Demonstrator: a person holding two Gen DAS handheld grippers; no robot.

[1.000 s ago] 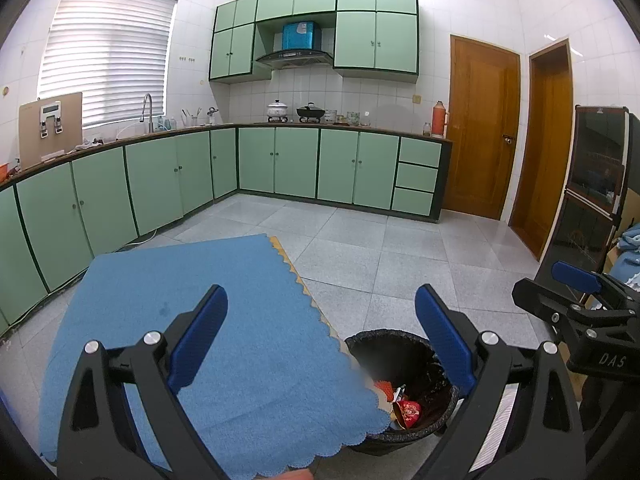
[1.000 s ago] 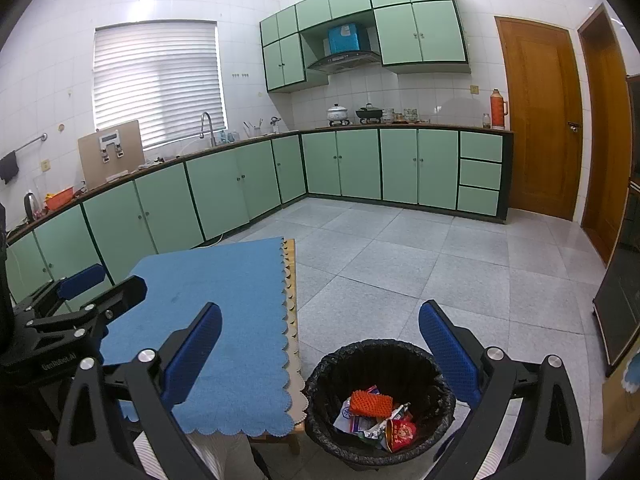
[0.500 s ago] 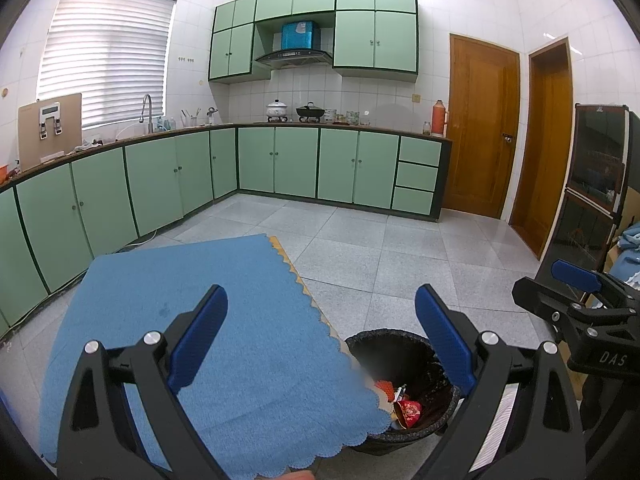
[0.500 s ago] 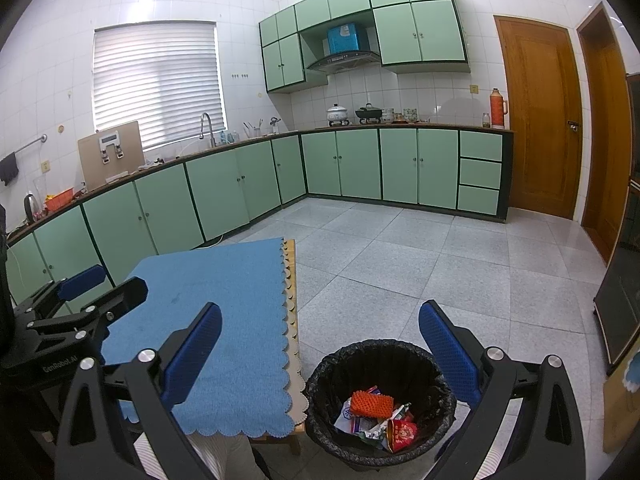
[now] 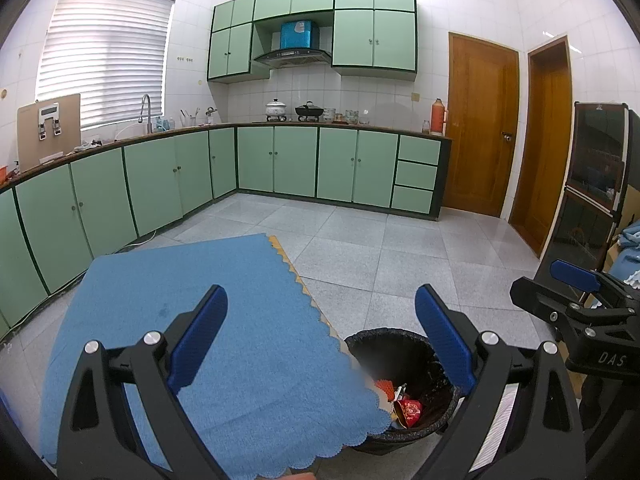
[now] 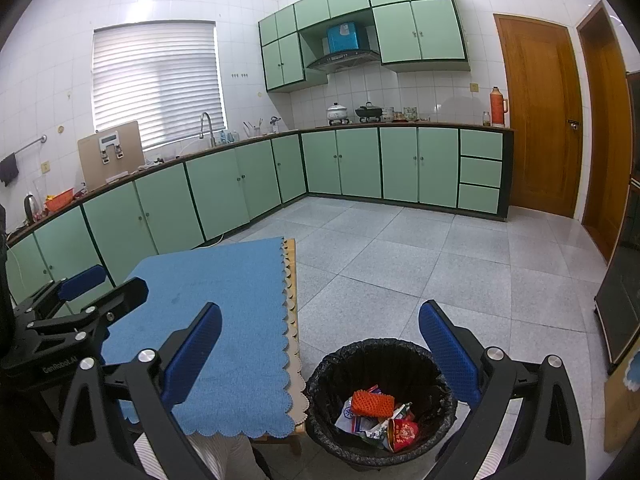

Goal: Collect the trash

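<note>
I've got both tongs up and gaping, nothing between the blue pads of either one. My left tongs point(image 5: 320, 332) hover over the near right part of the worktop point(image 5: 208, 320), and my right tongs point(image 6: 320, 344) hang out past its right edge, above the trash bin point(image 6: 320, 380).

By my read, the collecting is about done. The blue cloth on the worktop looks bare from both wrists, with no scrap on it that I can pick out. The trash sits in the bin, which stands on the floor just beside the worktop's near right corner: an orange mesh piece point(image 6: 370, 402), a white wrapper point(image 6: 356, 420) and a red cup point(image 6: 404, 434) piled at the bottom of the black liner.

The bin stands upright, its mouth facing straight up. The red cup lies tipped over, its long axis roughly across the bin and its open end apparently toward the left, though it's small down there and I won't swear to it.

Nothing left to fetch that I can see, unless something lies outside these two views.
</note>
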